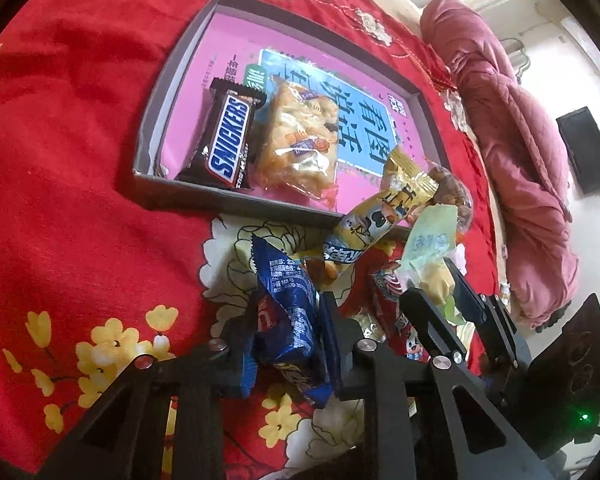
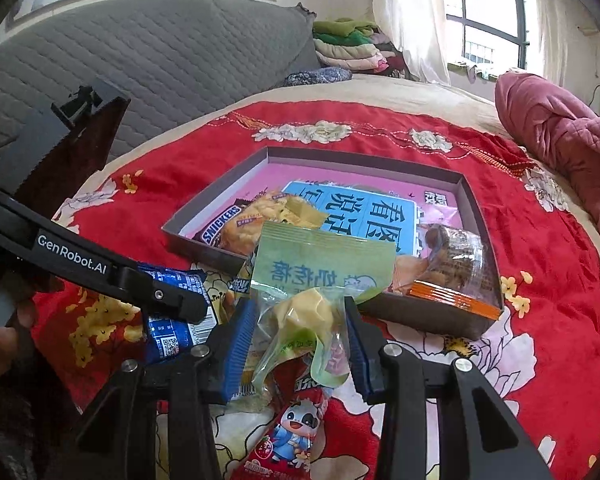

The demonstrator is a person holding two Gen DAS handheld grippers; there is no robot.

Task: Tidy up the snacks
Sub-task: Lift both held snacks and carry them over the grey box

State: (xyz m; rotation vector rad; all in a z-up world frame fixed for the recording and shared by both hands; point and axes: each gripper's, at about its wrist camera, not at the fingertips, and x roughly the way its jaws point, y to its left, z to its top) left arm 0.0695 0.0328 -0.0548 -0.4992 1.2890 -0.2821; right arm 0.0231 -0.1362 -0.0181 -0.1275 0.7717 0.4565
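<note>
My left gripper (image 1: 290, 320) is shut on a crumpled blue snack packet (image 1: 288, 312), just in front of the shallow grey box (image 1: 168, 92) with a pink floor. My right gripper (image 2: 300, 340) is shut on a pale green packet (image 2: 320, 272) with a yellow pastry inside, held upright before the box (image 2: 364, 156). Inside the box lie a Snickers bar (image 1: 224, 140), a clear pack of yellow crackers (image 1: 300, 136) and an orange-edged pack of brown rolls (image 2: 448, 272). A yellow cow-print packet (image 1: 380, 216) leans on the front wall. A red strawberry packet (image 2: 296, 436) lies under my right gripper.
Everything rests on a red floral cloth (image 1: 60, 160) spread over a bed. A rolled pink quilt (image 2: 560, 140) lies to the right, a grey quilted mattress (image 2: 160, 60) stands behind, and folded clothes (image 2: 352, 48) are stacked by the window. A person's hand (image 2: 4, 340) shows at the left edge.
</note>
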